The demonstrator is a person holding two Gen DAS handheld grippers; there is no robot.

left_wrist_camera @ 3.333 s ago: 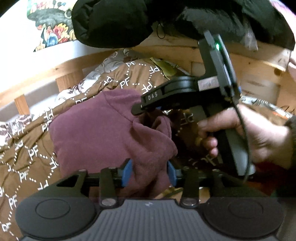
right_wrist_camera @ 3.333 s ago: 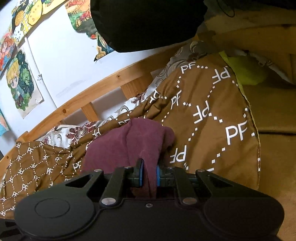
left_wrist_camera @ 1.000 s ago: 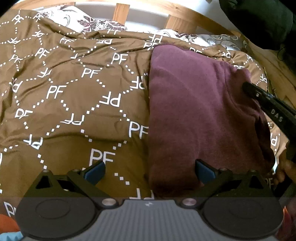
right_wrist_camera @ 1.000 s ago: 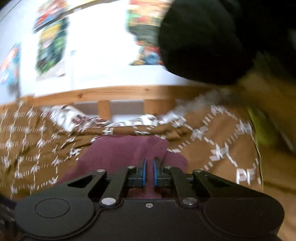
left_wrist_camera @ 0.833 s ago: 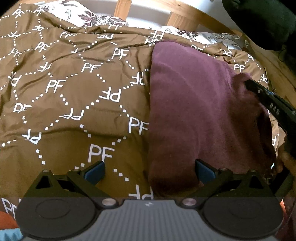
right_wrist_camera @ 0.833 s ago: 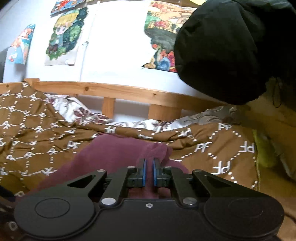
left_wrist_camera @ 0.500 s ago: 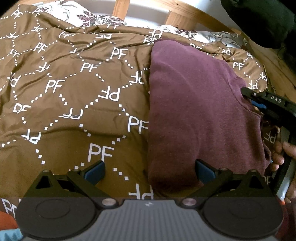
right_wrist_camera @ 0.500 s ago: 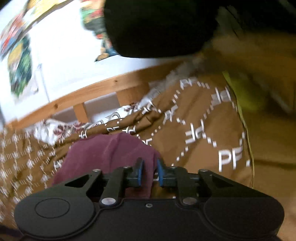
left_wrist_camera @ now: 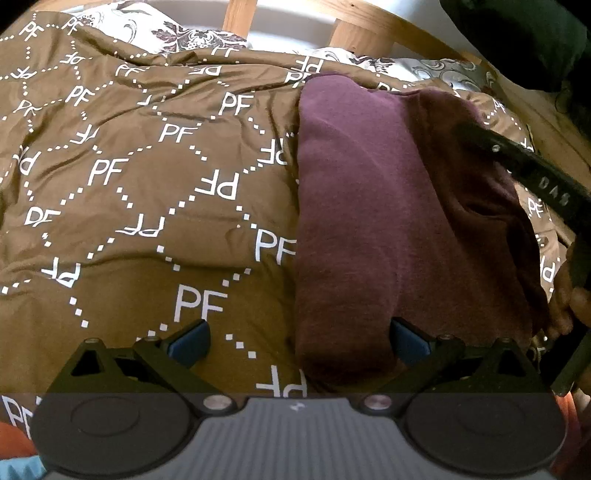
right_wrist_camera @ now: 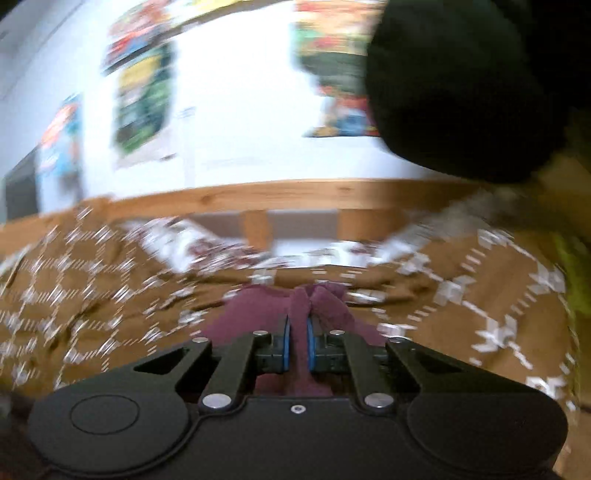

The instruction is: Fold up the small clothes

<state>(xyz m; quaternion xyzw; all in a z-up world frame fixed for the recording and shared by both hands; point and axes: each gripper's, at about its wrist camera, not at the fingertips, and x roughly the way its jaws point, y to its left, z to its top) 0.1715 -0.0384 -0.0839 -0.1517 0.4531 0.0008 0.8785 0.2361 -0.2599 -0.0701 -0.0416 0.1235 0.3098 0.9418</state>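
Note:
A maroon garment (left_wrist_camera: 369, 206) lies folded lengthwise on the brown "PF" patterned duvet (left_wrist_camera: 129, 184). My left gripper (left_wrist_camera: 297, 341) is open wide, hovering over the garment's near left corner, holding nothing. My right gripper (right_wrist_camera: 297, 350) is shut on a bunched edge of the maroon garment (right_wrist_camera: 317, 306); in the left wrist view its black body (left_wrist_camera: 524, 173) reaches over the garment's right side, where a darker flap is lifted. The right wrist view is motion-blurred.
A wooden bed rail (left_wrist_camera: 354, 29) runs along the far side, with a floral sheet (left_wrist_camera: 192, 37) below it. A black garment (right_wrist_camera: 461, 88) hangs at the upper right. Posters (right_wrist_camera: 144, 99) hang on the white wall. A yellow-green item (right_wrist_camera: 576, 280) lies at the right.
The left gripper let go of the garment and opened earlier, and now holds still. The right gripper, still shut on the garment's edge, has swung back over its right side and is moving fast.

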